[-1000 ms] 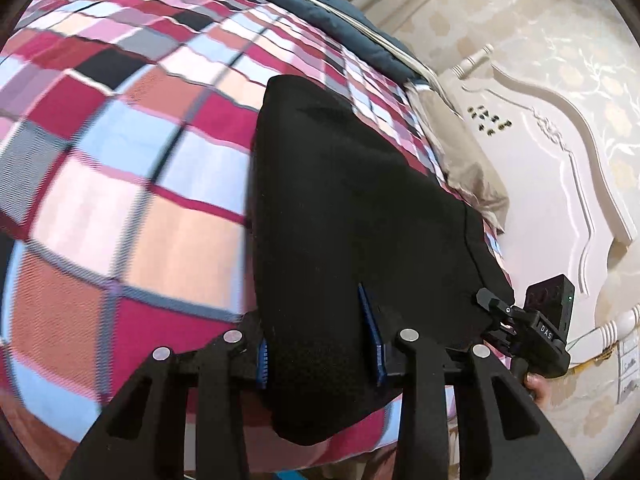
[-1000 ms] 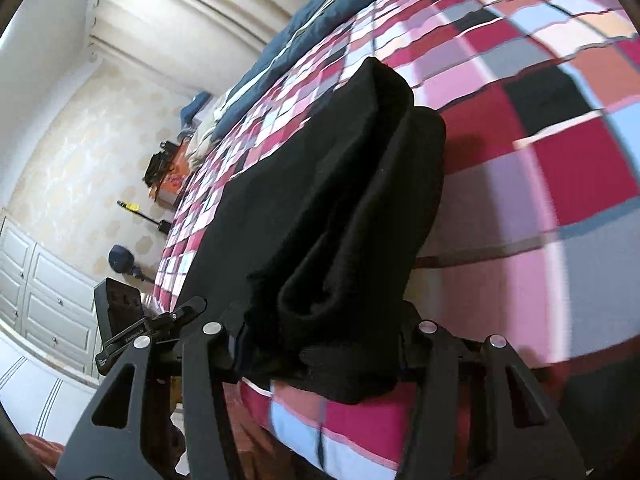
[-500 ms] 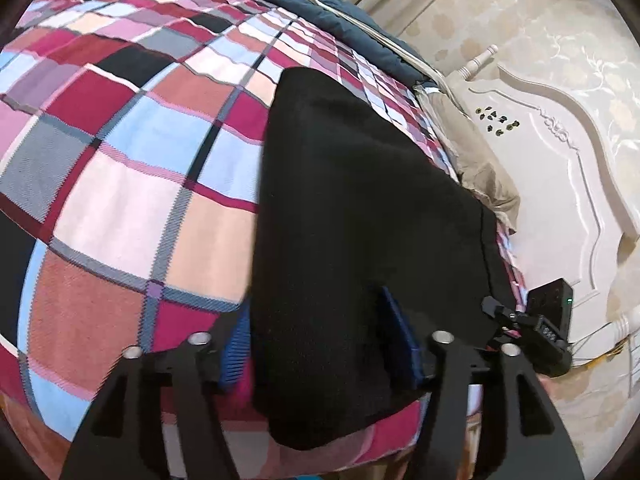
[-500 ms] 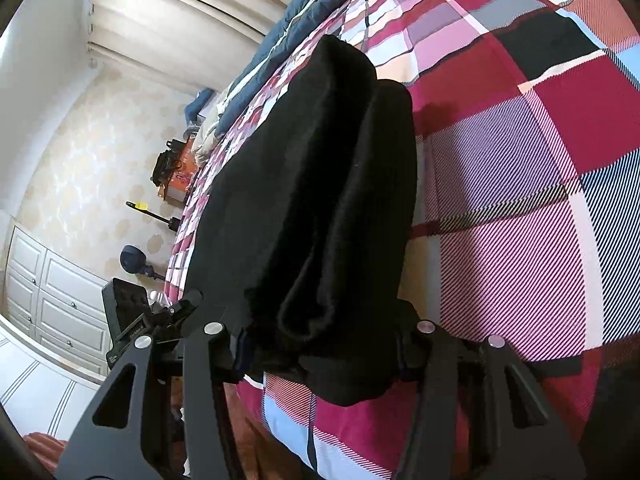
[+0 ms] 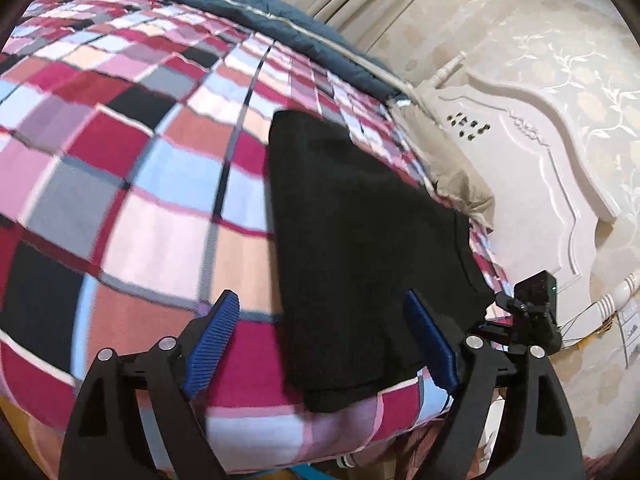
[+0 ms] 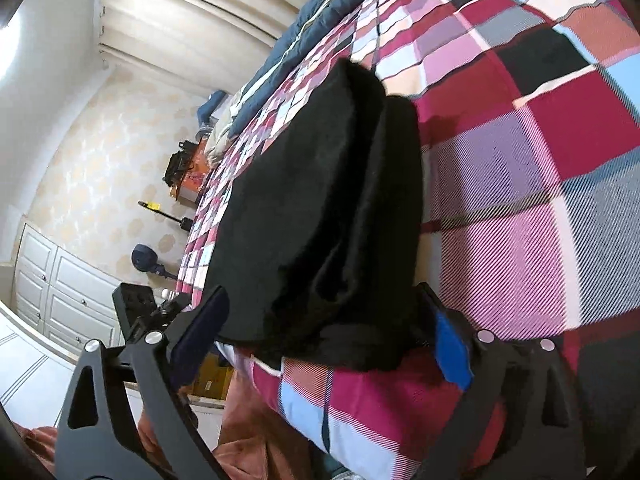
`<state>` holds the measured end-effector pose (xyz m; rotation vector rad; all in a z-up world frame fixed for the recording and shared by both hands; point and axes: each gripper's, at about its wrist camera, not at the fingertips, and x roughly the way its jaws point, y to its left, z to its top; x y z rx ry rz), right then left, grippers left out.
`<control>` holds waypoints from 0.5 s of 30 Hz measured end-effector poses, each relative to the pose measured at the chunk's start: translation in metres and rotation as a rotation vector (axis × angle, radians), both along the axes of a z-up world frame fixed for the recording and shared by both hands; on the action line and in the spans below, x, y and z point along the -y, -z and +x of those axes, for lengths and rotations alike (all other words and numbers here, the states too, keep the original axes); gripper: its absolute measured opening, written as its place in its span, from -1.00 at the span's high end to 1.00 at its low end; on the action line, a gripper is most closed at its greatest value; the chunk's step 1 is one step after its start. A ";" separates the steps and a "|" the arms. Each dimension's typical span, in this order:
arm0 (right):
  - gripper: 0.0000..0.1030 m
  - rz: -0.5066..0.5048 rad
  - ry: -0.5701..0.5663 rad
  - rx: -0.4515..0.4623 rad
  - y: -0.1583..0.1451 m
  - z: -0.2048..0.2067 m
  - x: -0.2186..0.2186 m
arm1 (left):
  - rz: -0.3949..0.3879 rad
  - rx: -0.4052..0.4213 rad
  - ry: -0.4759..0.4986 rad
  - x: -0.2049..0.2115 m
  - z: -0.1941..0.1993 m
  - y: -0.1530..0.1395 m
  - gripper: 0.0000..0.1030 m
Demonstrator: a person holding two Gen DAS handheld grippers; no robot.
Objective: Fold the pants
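Folded black pants [image 5: 360, 248] on bed's checked quilt [image 5: 132, 208], near edge between pads of left gripper [image 5: 320, 344] and right gripper [image 6: 328, 336]; jaws opening, nothing gripped. Open quilt beyond.

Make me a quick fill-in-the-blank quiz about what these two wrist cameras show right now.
1. The folded pants are ____ in colour.
2. They lie on a checked red, pink and blue ____.
3. The ribbed pads on the left claw are ____ in colour.
4. The carved headboard is ____.

Missing words: black; bedspread; blue; white
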<state>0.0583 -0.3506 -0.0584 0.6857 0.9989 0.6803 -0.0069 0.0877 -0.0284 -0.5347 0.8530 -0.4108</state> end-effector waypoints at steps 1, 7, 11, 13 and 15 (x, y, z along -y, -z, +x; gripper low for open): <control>-0.81 0.005 0.011 0.002 0.000 0.004 0.003 | -0.003 -0.001 -0.006 -0.004 0.004 -0.001 -0.61; -0.81 0.027 0.081 0.000 -0.003 0.039 0.014 | -0.050 -0.048 0.004 -0.010 0.042 0.011 -0.62; -0.82 0.048 0.039 -0.034 0.002 0.074 0.011 | -0.111 -0.116 0.026 -0.011 0.081 0.025 -0.62; -0.82 0.071 0.034 -0.059 0.007 0.088 0.010 | -0.138 -0.138 0.042 -0.012 0.100 0.028 -0.62; -0.82 0.086 0.016 -0.063 0.011 0.098 0.006 | -0.157 -0.143 0.060 -0.011 0.117 0.028 -0.62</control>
